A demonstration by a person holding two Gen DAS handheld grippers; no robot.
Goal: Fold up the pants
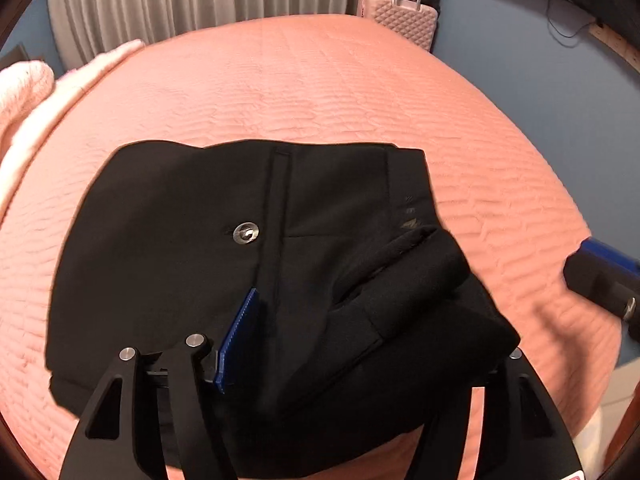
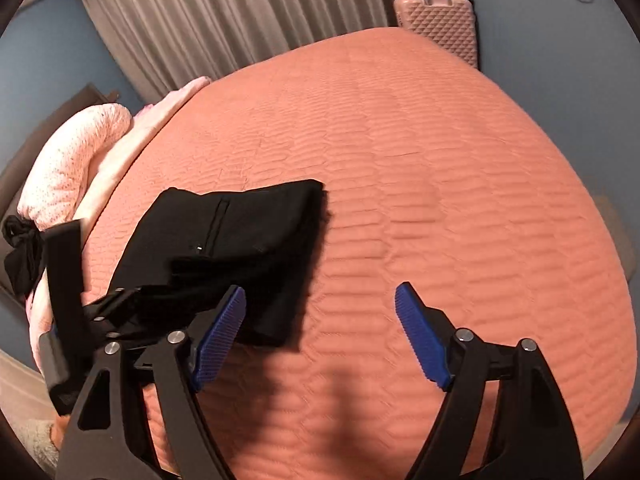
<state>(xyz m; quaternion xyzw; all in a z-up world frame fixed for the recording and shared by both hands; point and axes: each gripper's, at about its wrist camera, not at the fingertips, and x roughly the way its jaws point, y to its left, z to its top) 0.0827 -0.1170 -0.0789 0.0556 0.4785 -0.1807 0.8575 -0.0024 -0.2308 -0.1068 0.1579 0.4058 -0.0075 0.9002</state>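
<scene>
Black pants (image 1: 192, 240) lie folded into a compact bundle on the salmon quilted bed (image 1: 320, 92), button and fly facing up. My left gripper (image 1: 320, 344) is over the bundle's near edge. Its left blue pad (image 1: 238, 344) shows, and a fold of black cloth drapes over the right finger, so I cannot tell if it grips. In the right wrist view the pants (image 2: 240, 232) sit at the left. My right gripper (image 2: 320, 336) is open and empty above the bed, just right of the bundle. It also shows in the left wrist view (image 1: 604, 280) at the far right.
A pink suitcase (image 2: 440, 24) stands beyond the bed's far corner. Grey curtains (image 2: 224, 12) hang at the back. Pale pink pillows (image 2: 80, 160) lie along the bed's left side. A dark garment (image 2: 20, 248) hangs at the left edge.
</scene>
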